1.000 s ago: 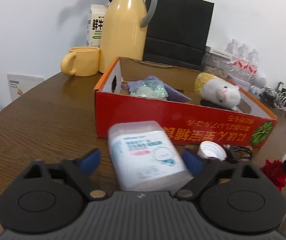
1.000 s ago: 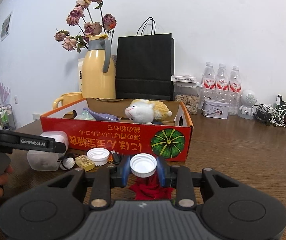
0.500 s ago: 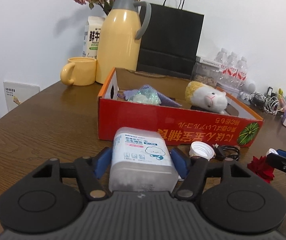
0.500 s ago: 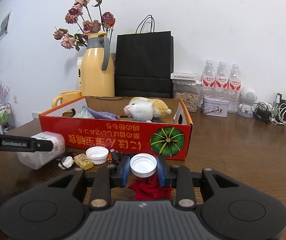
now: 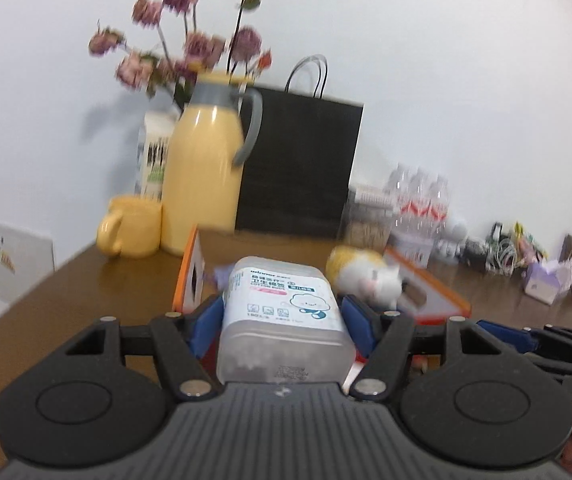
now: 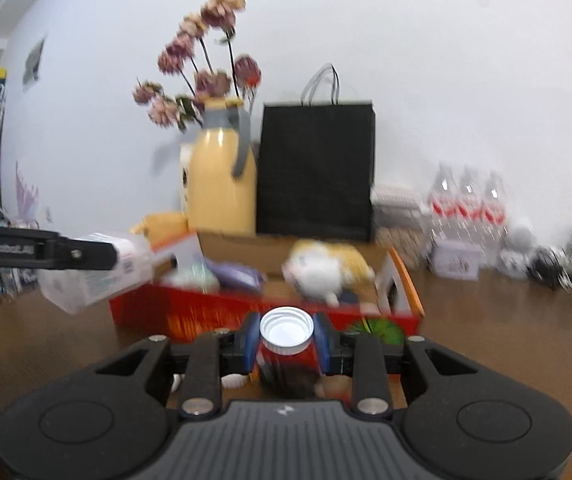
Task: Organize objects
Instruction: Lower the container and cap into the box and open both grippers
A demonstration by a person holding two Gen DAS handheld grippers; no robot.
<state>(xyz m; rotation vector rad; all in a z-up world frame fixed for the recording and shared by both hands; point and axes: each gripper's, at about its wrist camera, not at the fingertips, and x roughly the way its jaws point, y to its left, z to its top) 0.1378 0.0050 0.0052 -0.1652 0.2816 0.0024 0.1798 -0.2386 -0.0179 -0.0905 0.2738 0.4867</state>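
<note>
Right wrist view takes in the brown wooden table (image 6: 506, 332) running back to a white wall, and on it the largest container, a red cardboard box (image 6: 213, 312) with an open top. Inside the box lie a white and yellow plush toy (image 6: 326, 270), a purple pouch (image 6: 237, 274) and something pale green and blurred beside it. Behind the box stand a black paper bag (image 6: 316, 172), whose contents are hidden, and a yellow thermos jug (image 6: 221, 184) with dried pink flowers (image 6: 197, 76) rising behind it. A yellow mug (image 5: 131, 232) sits left of the jug in the left wrist view, and a pack of water bottles (image 6: 466, 204) stands further right by the wall. The left tongs (image 5: 281, 316) grip a translucent cotton-swab box (image 5: 281, 312) by its two long sides, blue pads pressed on it; the swab box is held off the table, level with the near left corner of the red box, and its contents show only as a dim mass through the plastic. The right tongs (image 6: 286, 338) are closed on a small white bottle cap (image 6: 286, 330), hollow side up and empty, held in front of the red box's near wall.
</note>
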